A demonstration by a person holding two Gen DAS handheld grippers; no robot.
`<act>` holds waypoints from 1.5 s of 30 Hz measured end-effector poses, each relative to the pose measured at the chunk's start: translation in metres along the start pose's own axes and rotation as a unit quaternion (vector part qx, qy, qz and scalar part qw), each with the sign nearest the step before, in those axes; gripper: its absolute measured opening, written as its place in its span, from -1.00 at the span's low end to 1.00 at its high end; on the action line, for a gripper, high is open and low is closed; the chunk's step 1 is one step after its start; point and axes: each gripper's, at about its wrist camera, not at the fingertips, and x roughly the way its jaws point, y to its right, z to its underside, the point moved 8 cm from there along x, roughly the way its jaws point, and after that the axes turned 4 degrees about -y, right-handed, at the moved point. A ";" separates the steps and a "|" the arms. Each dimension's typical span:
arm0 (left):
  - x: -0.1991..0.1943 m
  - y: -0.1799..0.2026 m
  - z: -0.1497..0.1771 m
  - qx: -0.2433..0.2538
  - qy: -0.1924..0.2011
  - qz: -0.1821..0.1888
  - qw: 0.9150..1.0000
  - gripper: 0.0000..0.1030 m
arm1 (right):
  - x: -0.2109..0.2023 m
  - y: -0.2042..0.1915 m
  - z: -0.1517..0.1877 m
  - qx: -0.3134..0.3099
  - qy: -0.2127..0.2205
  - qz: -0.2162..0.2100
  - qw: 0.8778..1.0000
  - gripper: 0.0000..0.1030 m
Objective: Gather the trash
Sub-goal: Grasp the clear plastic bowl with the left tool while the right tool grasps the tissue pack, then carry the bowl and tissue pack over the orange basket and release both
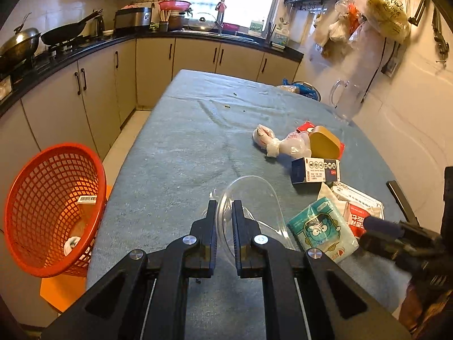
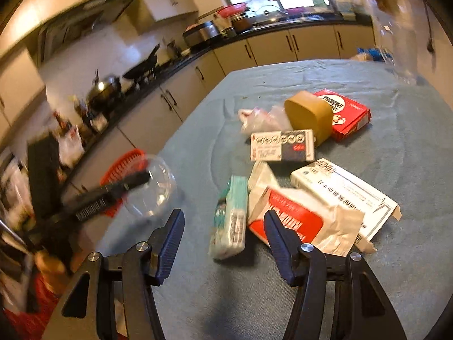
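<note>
Kitchen table under blue-grey cloth (image 1: 181,147): left gripper (image 1: 225,209) clamps a clear plastic dome lid (image 1: 252,195); right gripper (image 2: 223,221) gapes empty above a teal tissue pack (image 2: 230,215).

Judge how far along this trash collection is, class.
Done: a few scraps already lie in the red basket. In hand: the left gripper is shut on a clear plastic lid. Left: boxes and packets on the table, with the right gripper open above them.

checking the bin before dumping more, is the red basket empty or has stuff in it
Not empty. Through the red basket mesh, a barcoded box and a white item lie inside; otherwise mostly unfilled.
</note>
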 end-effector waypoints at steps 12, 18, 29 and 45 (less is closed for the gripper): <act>-0.002 0.000 0.003 0.006 0.007 -0.002 1.000 -0.83 | 0.032 -0.009 0.012 -0.027 -0.027 0.028 0.999 -0.20; -0.004 0.002 0.003 0.007 0.011 -0.002 1.000 -0.83 | 0.030 -0.006 0.012 -0.013 -0.024 0.003 1.000 -0.74; -0.025 -0.001 -0.007 0.005 0.036 -0.006 0.999 -0.83 | 0.005 -0.011 -0.006 0.013 0.018 -0.033 0.999 -0.75; -0.080 -0.082 -0.020 -0.064 0.094 -0.051 0.992 -0.83 | 0.036 -0.085 -0.037 -0.014 0.018 -0.107 0.994 -0.75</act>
